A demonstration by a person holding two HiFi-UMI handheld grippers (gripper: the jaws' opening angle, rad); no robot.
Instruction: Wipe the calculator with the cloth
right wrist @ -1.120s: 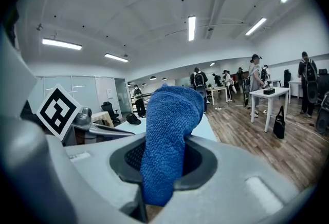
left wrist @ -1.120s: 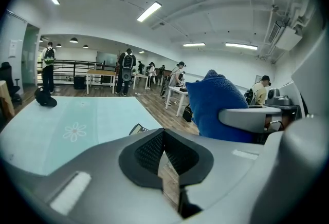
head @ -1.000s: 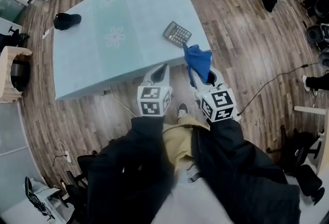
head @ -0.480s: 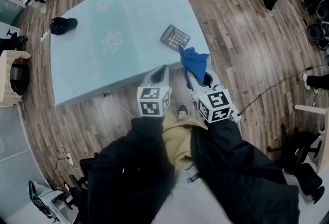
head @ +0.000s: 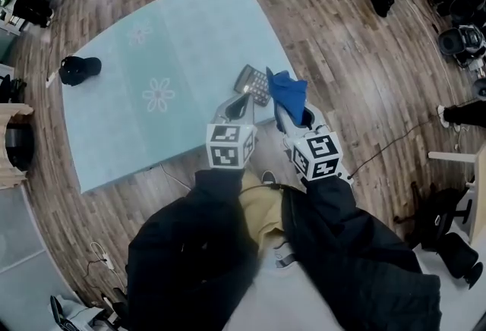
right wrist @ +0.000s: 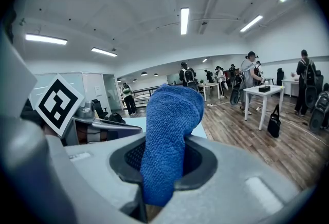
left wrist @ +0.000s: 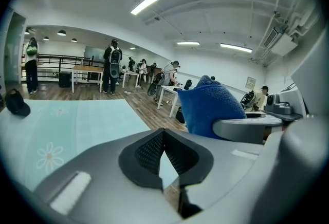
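Looking down in the head view, we find the calculator [head: 251, 83] at the near right corner of the table [head: 167, 41], just ahead of both grippers and between their tips. The cloth [head: 288, 92] stands up out of the right gripper [head: 292, 115] and overlaps the calculator's right end, so we judge that arm the nearer. Its long axis seems to slant across us, though the covered end leaves us unsure. The left gripper [head: 238, 104] points toward its near edge.

In the left gripper view, the jaws meet with nothing between them, and the calculator lies out of sight below.

In the right gripper view, the jaws are clamped on the cloth, which blocks any sight of the calculator.
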